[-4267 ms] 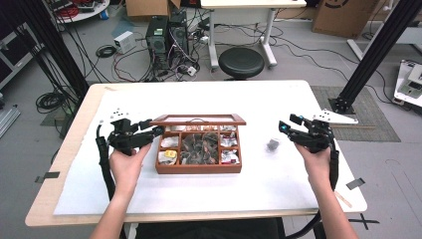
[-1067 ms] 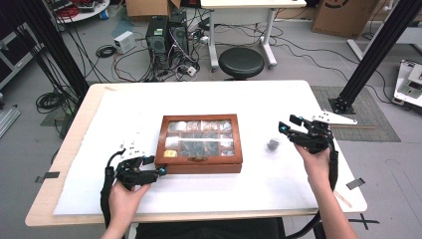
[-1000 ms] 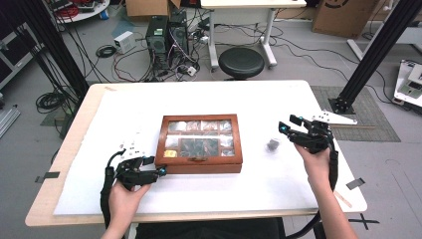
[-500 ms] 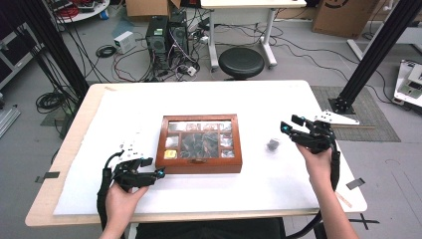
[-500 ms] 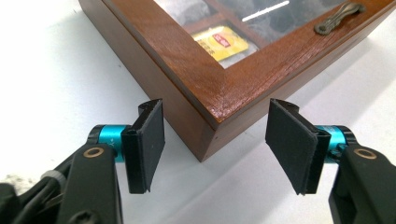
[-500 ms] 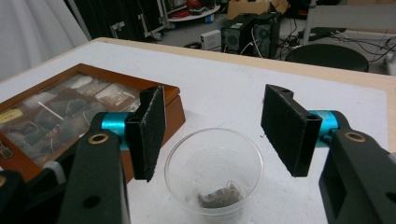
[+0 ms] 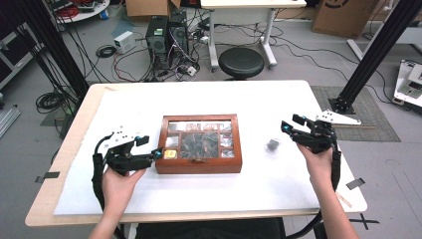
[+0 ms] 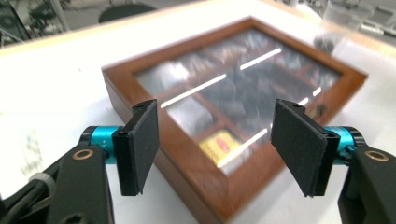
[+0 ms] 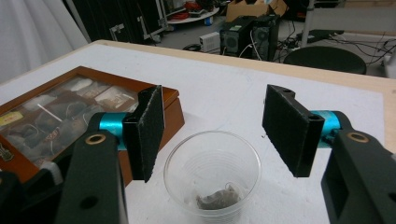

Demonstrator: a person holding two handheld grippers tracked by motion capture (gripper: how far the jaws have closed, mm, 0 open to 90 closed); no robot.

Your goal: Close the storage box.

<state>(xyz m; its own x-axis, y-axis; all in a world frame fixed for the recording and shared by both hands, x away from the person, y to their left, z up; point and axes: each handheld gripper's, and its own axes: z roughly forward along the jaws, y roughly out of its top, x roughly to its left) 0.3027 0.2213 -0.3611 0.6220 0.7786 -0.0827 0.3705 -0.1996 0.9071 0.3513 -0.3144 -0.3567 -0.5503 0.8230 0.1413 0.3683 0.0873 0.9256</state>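
A wooden box (image 7: 199,167) with a glass lid lies shut at the middle of the table, small items showing in its compartments. My left gripper (image 7: 149,147) hovers just off the box's front left corner, open; its jaws have just been opening and nothing is pressed between them. In the left gripper view the gripper (image 8: 215,144) frames the box corner (image 8: 196,186) and a yellow item (image 8: 223,143) under the glass. A clear plastic cup (image 7: 272,145) stands right of the box. My right gripper (image 7: 291,123) stays open beside the cup (image 9: 212,182), which holds a small dark thing (image 9: 217,199).
A white mat (image 7: 278,99) covers the tabletop. Behind the table are a black stool (image 7: 241,62), computer towers (image 7: 166,32) and loose cables on the floor. Black frame posts (image 7: 370,55) rise at the right and left.
The box lid, open in the earliest frame, is now shut. My left gripper came to the front left corner, then lifted a little with its jaws spreading. The right hand kept still.
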